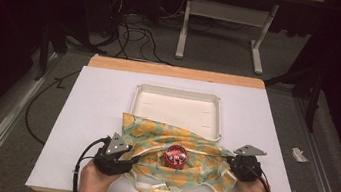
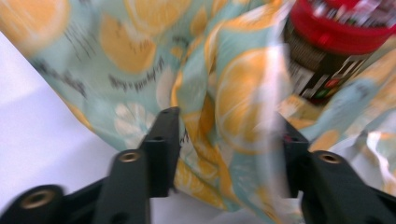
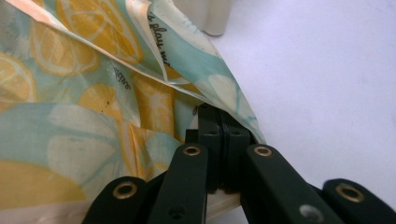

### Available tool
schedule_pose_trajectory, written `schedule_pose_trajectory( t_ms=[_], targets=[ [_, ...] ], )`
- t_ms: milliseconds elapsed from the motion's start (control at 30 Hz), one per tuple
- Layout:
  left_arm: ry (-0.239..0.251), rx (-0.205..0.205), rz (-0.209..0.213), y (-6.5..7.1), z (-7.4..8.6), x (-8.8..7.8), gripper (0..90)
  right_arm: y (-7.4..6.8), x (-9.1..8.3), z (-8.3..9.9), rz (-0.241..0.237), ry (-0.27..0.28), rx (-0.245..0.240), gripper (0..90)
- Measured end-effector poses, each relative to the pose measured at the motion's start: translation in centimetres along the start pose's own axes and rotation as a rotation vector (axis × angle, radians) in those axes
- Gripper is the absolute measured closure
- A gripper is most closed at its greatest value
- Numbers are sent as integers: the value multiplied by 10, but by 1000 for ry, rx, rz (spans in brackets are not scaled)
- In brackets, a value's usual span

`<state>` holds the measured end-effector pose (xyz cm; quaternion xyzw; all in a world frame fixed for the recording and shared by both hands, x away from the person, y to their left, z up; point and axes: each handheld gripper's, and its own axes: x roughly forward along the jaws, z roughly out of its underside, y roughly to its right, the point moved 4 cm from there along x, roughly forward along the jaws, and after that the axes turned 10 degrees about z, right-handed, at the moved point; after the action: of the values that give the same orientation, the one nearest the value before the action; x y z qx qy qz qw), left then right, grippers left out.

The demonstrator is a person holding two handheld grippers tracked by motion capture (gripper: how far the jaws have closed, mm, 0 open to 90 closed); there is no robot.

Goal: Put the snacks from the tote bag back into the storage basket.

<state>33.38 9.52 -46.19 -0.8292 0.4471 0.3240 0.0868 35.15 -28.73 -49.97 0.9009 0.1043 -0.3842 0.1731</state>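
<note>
Lemon-print bag (image 1: pixel 184 166) pinched at its edge by right claw (image 3: pixel 223 119); left claw (image 2: pixel 229 135) spread astride it.

Table (image 1: pixel 95 111): white top, wooden edge along far side. White tray (image 1: pixel 177 108) lies on it, centre, toward far side. Lemon-print bag (image 1: pixel 183 171) lies crumpled on table toward near edge, far corner overlapping tray's near rim. Red-lidded jar (image 1: pixel 175 156) stands on bag, not on bare table. Table's left and right margins bare white.
</note>
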Motion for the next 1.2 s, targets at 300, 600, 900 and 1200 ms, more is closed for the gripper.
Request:
schedule_pose_trajectory(
  t_ms=[300,600,900,1200],
  targets=[
    [60,29,-35,-4,-34,-9,376,0,0,0,1,-1,-2,900],
    [97,-73,-159,-49,-56,-6,308,0,0,0,2,-6,-10,900],
    [83,-157,-149,-78,-53,1,487,0,0,-1,-2,-6,-11,900],
    [-2,-107,-66,-72,-41,4,900,0,0,-2,-3,-23,-17,900]
  ],
)
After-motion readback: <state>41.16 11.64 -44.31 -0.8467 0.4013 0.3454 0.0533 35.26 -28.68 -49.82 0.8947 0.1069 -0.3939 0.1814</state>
